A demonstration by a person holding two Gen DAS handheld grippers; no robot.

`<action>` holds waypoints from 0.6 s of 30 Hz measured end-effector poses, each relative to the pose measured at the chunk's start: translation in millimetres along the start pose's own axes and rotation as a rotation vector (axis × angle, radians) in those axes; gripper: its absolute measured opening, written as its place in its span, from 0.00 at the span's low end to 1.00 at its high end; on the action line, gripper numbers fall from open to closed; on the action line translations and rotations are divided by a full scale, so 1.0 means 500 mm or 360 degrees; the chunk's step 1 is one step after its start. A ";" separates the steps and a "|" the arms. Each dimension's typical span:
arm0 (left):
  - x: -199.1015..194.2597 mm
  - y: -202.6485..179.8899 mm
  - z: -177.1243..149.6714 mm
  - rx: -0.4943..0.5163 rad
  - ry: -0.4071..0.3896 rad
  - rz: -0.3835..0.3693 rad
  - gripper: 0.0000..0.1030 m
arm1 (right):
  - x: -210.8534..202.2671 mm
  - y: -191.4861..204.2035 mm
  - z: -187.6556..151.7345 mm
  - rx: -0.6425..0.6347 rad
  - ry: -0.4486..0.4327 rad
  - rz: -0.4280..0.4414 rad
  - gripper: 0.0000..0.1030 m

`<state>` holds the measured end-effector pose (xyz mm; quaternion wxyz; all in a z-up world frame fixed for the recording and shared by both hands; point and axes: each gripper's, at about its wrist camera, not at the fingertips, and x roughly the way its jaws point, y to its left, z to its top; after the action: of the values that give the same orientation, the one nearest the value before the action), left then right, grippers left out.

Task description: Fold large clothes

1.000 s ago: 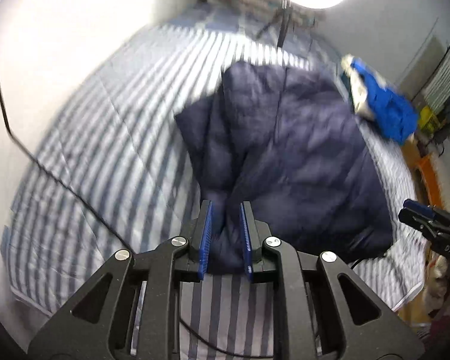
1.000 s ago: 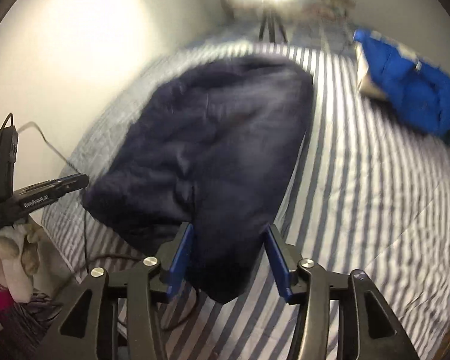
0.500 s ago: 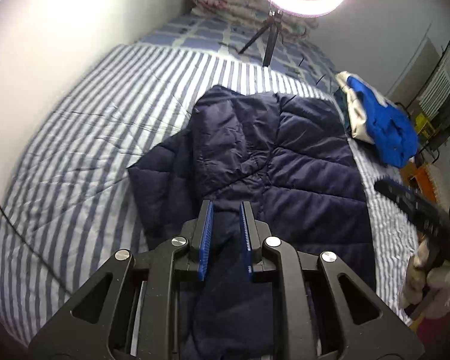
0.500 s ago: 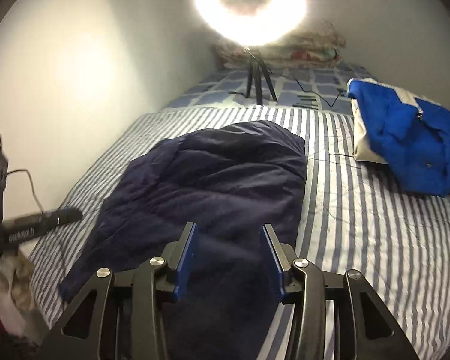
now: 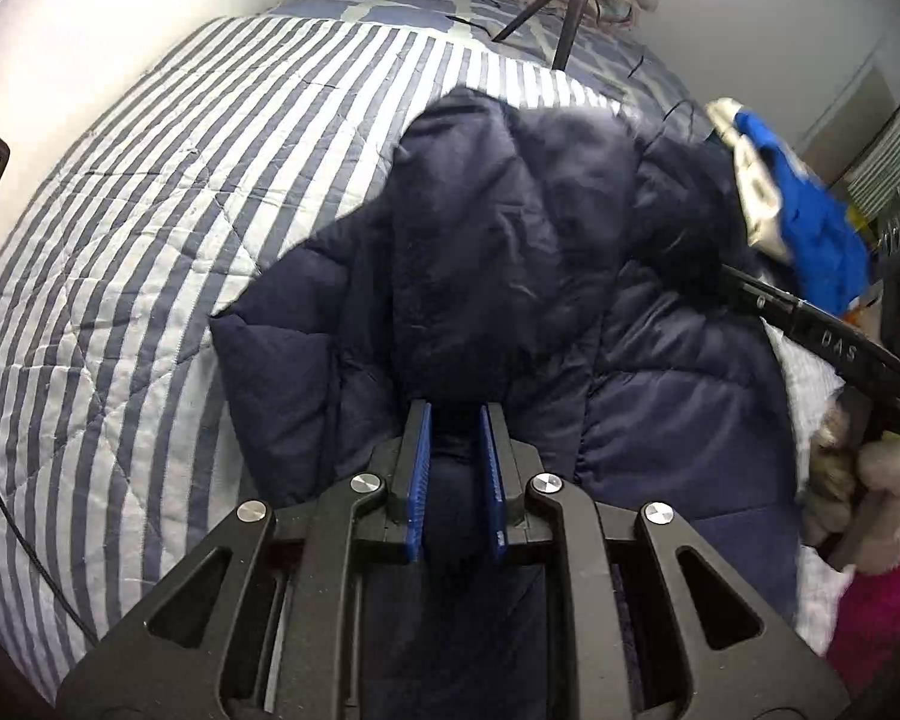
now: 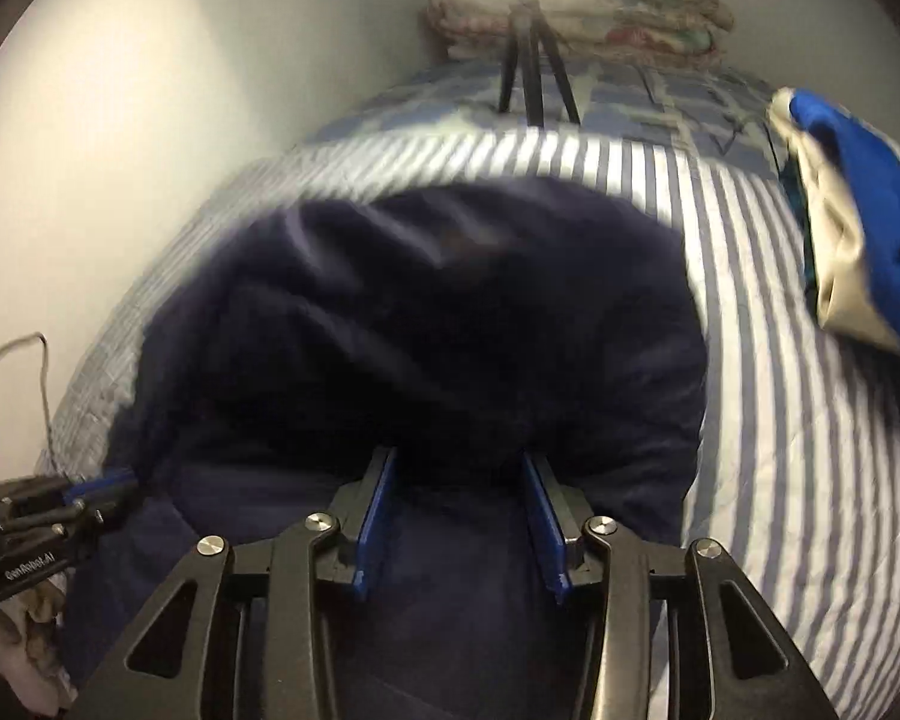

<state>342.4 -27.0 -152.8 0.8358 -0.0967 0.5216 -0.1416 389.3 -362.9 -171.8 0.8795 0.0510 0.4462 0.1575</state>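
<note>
Navy puffer jacket (image 5: 510, 276) lies spread over the striped quilt (image 5: 120, 252) of a bed, partly doubled over on itself, with a wall along the quilt's left side. It looks soft, bulky and light for its size; the quilted shell is probably slippery and springy, so a fold is likely to puff back up unless it is pressed flat. Hems, cuffs and seamed edges, where the filling is thin, seem the best places to take hold. Going left to right: the left gripper (image 5: 455, 468) has its blue pads drawn close together with a thin fold of the dark fabric pinched between them, and it tilts steeply down over the near edge of the jacket. The right gripper (image 6: 459, 516) sits beside it, jaws set wider, with a thick roll of the jacket bunched between the pads; the fabric seems to fill the gap, so I judge it gripped, though motion blur makes pad contact hard to confirm. It points forward and down across the garment. Further right on the bed rests a blue and white garment (image 6: 858, 228), apart from the jacket.
</note>
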 end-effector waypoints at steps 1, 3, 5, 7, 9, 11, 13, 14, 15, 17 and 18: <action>-0.016 0.011 0.010 -0.0024 -0.0025 -0.0016 0.17 | -0.014 -0.007 0.009 0.0048 -0.0046 0.0029 0.43; -0.057 0.046 0.038 -0.0101 -0.0103 -0.0032 0.38 | -0.034 -0.019 0.017 0.0124 -0.0089 0.0079 0.45; -0.086 0.094 0.053 -0.0241 -0.0171 -0.0099 0.66 | -0.060 -0.024 0.013 0.0137 -0.0111 0.0093 0.49; -0.094 0.145 0.060 -0.0403 -0.0162 -0.0223 0.69 | -0.075 -0.021 0.000 0.0092 -0.0101 0.0086 0.61; -0.083 0.187 0.059 -0.0536 -0.0088 -0.0343 0.69 | -0.091 -0.023 -0.032 0.0047 -0.0059 0.0082 0.70; -0.065 0.217 0.049 -0.0647 -0.0032 -0.0420 0.69 | -0.101 -0.026 -0.056 0.0044 -0.0022 0.0102 0.79; -0.035 0.238 0.032 -0.0735 0.0057 -0.0475 0.70 | -0.106 -0.040 -0.079 0.0070 0.0033 0.0126 0.81; -0.025 0.242 0.024 -0.0759 0.0089 -0.0491 0.70 | -0.102 -0.038 -0.079 0.0093 0.0049 0.0133 0.81; -0.009 0.247 0.015 -0.0798 0.0143 -0.0506 0.70 | -0.106 -0.048 -0.087 0.0129 0.0061 0.0145 0.81; 0.005 0.244 0.002 -0.0834 0.0184 -0.0511 0.70 | -0.110 -0.081 -0.109 0.0220 0.0094 0.0182 0.82; 0.010 0.242 -0.004 -0.0838 0.0196 -0.0505 0.70 | -0.109 -0.093 -0.118 0.0255 0.0112 0.0187 0.82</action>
<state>359.3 85.2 -195.4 0.7164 -0.3810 0.5685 -0.1359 322.8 -427.5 -175.5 0.8457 0.1416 0.4841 0.1743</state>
